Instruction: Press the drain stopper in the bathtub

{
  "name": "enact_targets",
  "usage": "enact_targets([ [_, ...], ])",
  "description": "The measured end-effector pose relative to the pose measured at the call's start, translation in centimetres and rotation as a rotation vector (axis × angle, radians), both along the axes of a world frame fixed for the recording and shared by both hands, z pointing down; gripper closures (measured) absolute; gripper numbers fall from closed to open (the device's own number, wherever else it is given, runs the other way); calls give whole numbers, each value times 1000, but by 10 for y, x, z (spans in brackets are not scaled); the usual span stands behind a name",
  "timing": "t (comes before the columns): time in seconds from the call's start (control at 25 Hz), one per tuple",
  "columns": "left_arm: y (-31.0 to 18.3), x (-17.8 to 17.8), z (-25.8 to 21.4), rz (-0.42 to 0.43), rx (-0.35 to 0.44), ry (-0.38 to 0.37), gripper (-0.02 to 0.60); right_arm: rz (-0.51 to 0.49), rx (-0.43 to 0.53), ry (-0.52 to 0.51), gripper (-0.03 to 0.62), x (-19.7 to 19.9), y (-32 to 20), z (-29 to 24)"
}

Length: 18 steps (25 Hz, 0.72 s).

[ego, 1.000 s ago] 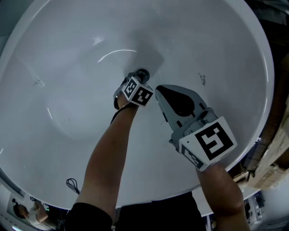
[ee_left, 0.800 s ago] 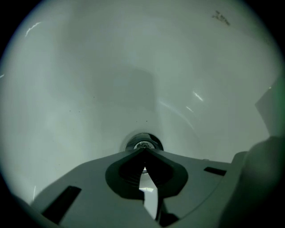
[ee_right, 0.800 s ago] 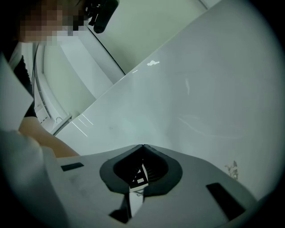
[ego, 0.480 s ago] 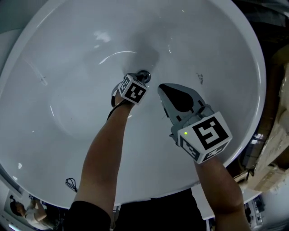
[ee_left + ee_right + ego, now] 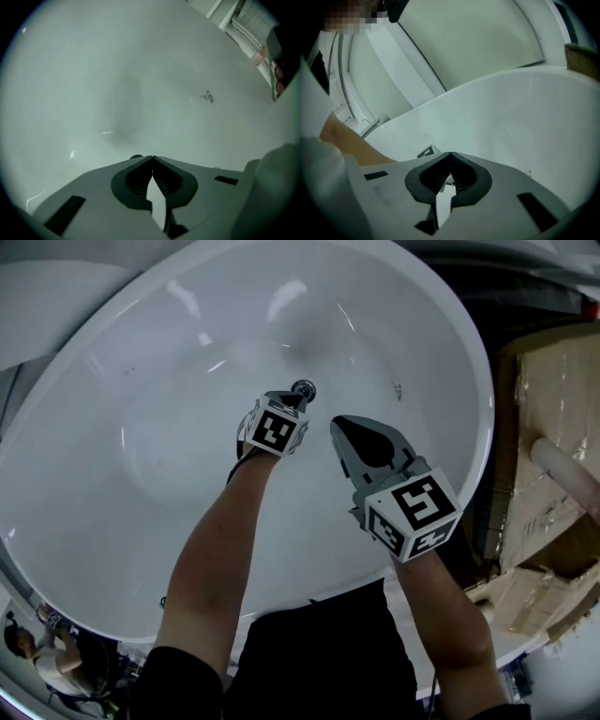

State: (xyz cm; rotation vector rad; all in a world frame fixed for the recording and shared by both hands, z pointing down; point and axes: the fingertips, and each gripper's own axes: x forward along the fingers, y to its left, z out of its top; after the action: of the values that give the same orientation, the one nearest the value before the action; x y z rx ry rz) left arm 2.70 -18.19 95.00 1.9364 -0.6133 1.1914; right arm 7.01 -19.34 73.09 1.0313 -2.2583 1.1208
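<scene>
The drain stopper [image 5: 303,388] was a small round shiny metal cap at the bottom of the bathtub [image 5: 122,456], a big oval tub in smooth, glossy white. The left gripper [image 5: 294,401] had its nose right at the stopper, on the near side. From the head view I couldn't tell whether it was actually touching.

The left gripper view showed its grey plastic jaws pinched together at the tips [image 5: 152,158], ribbed pads inside and nothing caught between them. Only a dark sliver of the stopper [image 5: 136,156] peeked out just past the left jaw. The rest was plain white tub wall [image 5: 93,70].

The right gripper [image 5: 336,422] was just right of the stopper and nearer the person. Its jaws also met at the tips [image 5: 450,153] with nothing held. Its own view pointed sideways across the curved tub wall [image 5: 511,122] and caught a bare forearm [image 5: 351,145], which the left one didn't.

A tiny dark speck [image 5: 397,388] sat right of the stopper and also showed in the left gripper view [image 5: 206,96]. Only the head view showed the brown cardboard [image 5: 553,381] well to the right, outside the tub.
</scene>
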Motion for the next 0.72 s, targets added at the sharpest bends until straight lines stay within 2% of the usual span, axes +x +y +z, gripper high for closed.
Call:
enact_targets([
  [0.12, -7, -14, -77, -69, 15, 17, 563, -57, 1, 34, 580, -6, 16, -51],
  [0.24, 0, -14, -164, -72, 53, 57, 563, -97, -3, 57, 580, -8, 40, -112],
  [0.36, 16, -15, -246, -71, 107, 96, 563, -105, -9, 72, 580, -10, 65, -170],
  [0.48, 27, -25, -327, -126, 147, 139, 563, -92, -6, 73, 580, -21, 81, -224],
  [0.72, 48, -40, -464, -183, 286, 204, 563, -137, 78, 58, 580, -52, 107, -324],
])
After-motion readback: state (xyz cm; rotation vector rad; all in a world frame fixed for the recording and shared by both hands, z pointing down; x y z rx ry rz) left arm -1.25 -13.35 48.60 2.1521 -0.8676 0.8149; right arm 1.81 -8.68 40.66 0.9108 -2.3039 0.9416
